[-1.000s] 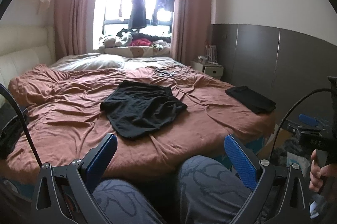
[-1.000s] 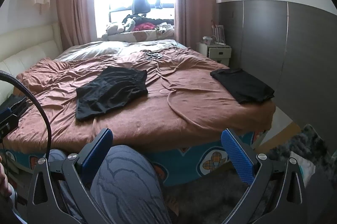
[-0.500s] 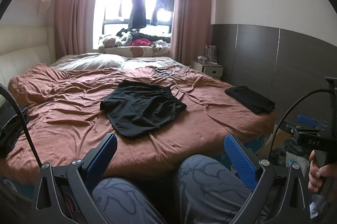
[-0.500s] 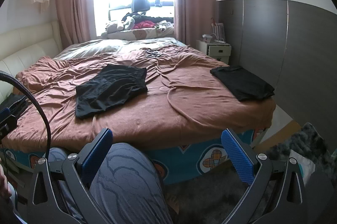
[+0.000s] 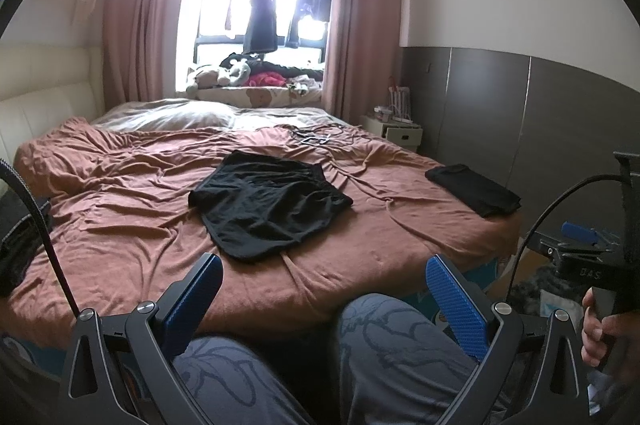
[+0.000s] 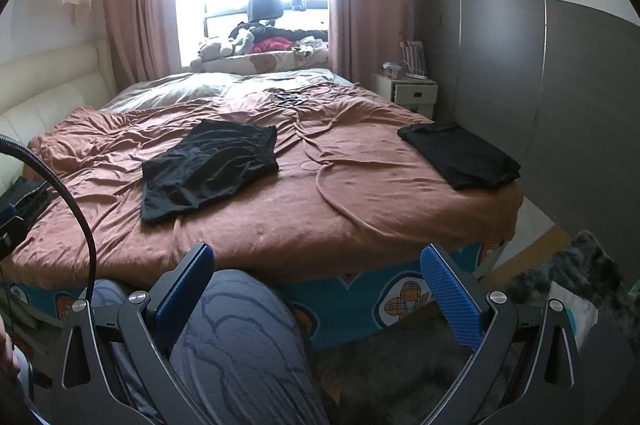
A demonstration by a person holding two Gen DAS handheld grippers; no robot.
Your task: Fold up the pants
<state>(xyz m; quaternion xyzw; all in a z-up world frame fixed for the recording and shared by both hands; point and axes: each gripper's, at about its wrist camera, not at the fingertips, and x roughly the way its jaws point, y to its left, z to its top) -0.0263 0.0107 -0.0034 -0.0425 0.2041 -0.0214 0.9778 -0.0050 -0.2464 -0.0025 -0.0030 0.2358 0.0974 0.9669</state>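
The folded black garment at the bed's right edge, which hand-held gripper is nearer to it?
Right. The right hand-held gripper sits below the folded black garment, off the bed; the left hand-held gripper is farther left, facing the spread black pants.

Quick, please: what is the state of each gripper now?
Left gripper: open, holding nothing.
Right gripper: open, holding nothing.

Left gripper (image 5: 324, 299) held wide apart over patterned knees (image 5: 384, 337); black pants (image 5: 268, 207) spread on rust-brown bedcover (image 5: 120, 225); folded black garment (image 5: 474, 189) near bed's right edge
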